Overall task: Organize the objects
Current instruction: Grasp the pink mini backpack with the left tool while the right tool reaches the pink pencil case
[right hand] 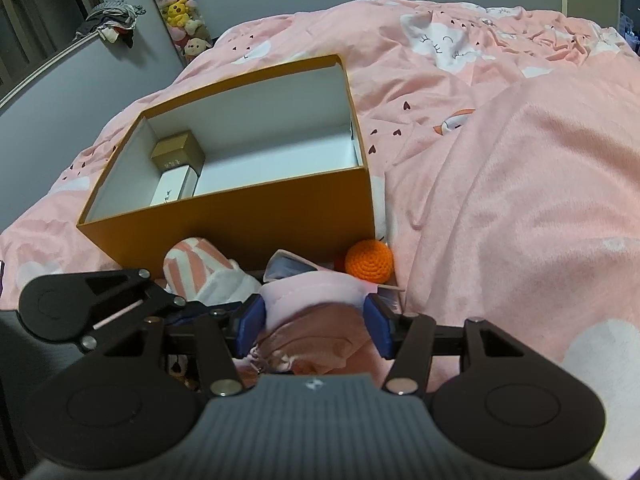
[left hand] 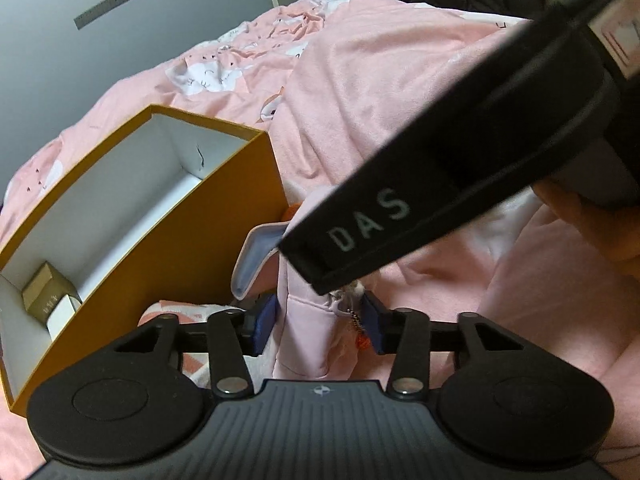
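An open orange box (right hand: 240, 216) with a white inside stands on the pink bed; it also shows in the left wrist view (left hand: 168, 232). Inside it lie a gold carton (right hand: 178, 154) and a white carton (right hand: 174, 188). Both grippers close on a pink fabric pouch (right hand: 316, 300) in front of the box. My left gripper (left hand: 318, 324) holds the pouch (left hand: 308, 332) between its blue pads. My right gripper (right hand: 316, 328) grips it from the other side. The right gripper's black body (left hand: 460, 152) crosses the left wrist view.
An orange crocheted ball (right hand: 368, 260) lies by the box's near right corner. A striped pink and white roll (right hand: 200, 268) lies in front of the box. A pink blanket (right hand: 520, 200) is bunched on the right. Plush toys (right hand: 180, 12) hang on the far wall.
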Available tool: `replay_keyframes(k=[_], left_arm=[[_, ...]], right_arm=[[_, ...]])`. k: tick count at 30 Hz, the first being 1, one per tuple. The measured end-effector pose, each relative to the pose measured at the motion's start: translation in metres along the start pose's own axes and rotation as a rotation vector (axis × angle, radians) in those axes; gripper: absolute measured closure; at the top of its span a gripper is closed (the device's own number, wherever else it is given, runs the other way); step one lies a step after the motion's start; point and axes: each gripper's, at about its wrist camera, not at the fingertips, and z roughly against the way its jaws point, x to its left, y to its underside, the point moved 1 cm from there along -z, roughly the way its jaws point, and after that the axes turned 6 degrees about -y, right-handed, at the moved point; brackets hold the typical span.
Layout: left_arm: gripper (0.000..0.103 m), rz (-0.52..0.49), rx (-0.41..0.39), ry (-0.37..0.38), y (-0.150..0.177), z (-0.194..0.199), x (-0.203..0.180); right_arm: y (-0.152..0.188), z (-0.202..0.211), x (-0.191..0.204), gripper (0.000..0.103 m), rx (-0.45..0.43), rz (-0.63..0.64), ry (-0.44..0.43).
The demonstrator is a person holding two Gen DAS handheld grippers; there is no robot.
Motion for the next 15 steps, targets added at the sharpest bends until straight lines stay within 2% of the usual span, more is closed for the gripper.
replay_keyframes(k=[4, 12, 15], left_arm=[[0.069, 0.092, -0.008, 0.041, 0.002, 0.002, 0.014], [0.076, 0.253, -0.001, 0.098, 0.008, 0.008, 0.039], [0.077, 0.354, 0.021, 0.104, 0.01, 0.012, 0.057]], right_arm=[[-0.001, 0.002, -0.002, 0.044, -0.011, -0.008, -0.016], [-0.005, 0.013, -0.001, 0.043, -0.049, -0.009, -0.061], [-0.008, 0.021, -0.002, 0.043, -0.088, -0.007, -0.042]])
